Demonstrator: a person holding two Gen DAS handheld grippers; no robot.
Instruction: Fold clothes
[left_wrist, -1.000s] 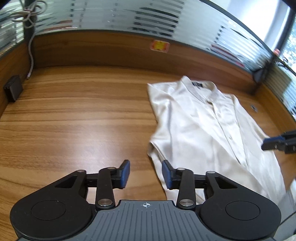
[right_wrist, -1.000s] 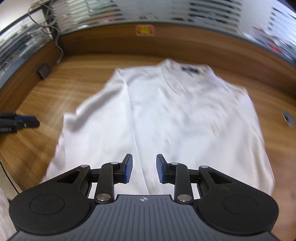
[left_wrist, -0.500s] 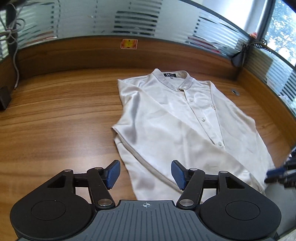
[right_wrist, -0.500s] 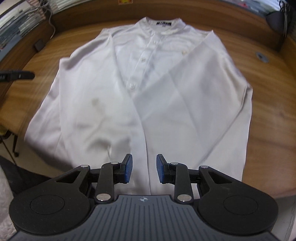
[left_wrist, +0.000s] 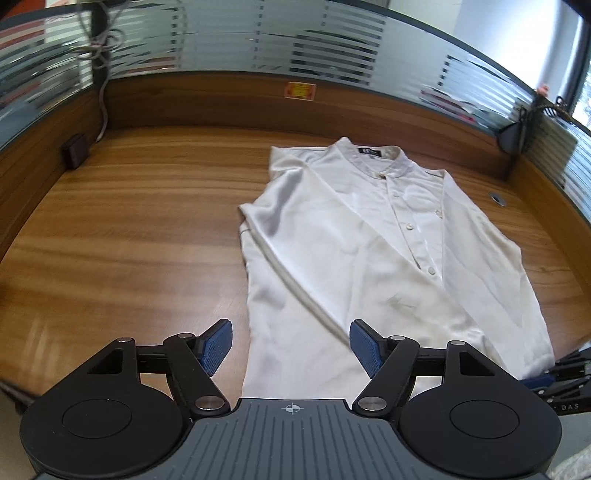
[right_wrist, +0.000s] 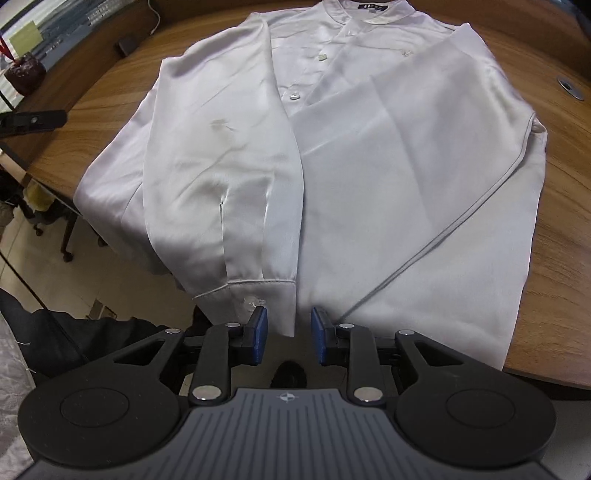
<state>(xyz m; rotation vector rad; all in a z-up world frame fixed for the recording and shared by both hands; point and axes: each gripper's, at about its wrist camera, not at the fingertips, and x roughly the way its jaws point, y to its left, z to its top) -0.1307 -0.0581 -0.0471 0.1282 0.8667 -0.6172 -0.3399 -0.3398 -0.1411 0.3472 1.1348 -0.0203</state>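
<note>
Left wrist view: one cream shirt (left_wrist: 373, 254) lies flat on the wooden desk (left_wrist: 129, 229), front up, collar toward the far partition, both sleeves folded across the body. Four buttons countable on the placket. Left gripper (left_wrist: 291, 346) hangs over the shirt's near left hem, jaws wide and just been opening; cloth lies below the gap, pads not pressing it. Seen only here: the orange sticker (left_wrist: 300, 91) on the back panel, a cable bundle (left_wrist: 103, 40) top left, and part of the right gripper (left_wrist: 565, 373) at the right edge.

Right wrist view: same shirt (right_wrist: 369, 155), seen from its hem at the desk's near edge. Right gripper (right_wrist: 289, 335) is narrowly parted, nothing clamped, just off the hem beside one sleeve cuff (right_wrist: 251, 295). Two buttons visible. Seen only here: the floor beyond the desk edge, a dark red jar (right_wrist: 25, 72), and the left gripper's tip (right_wrist: 33, 121).
</note>
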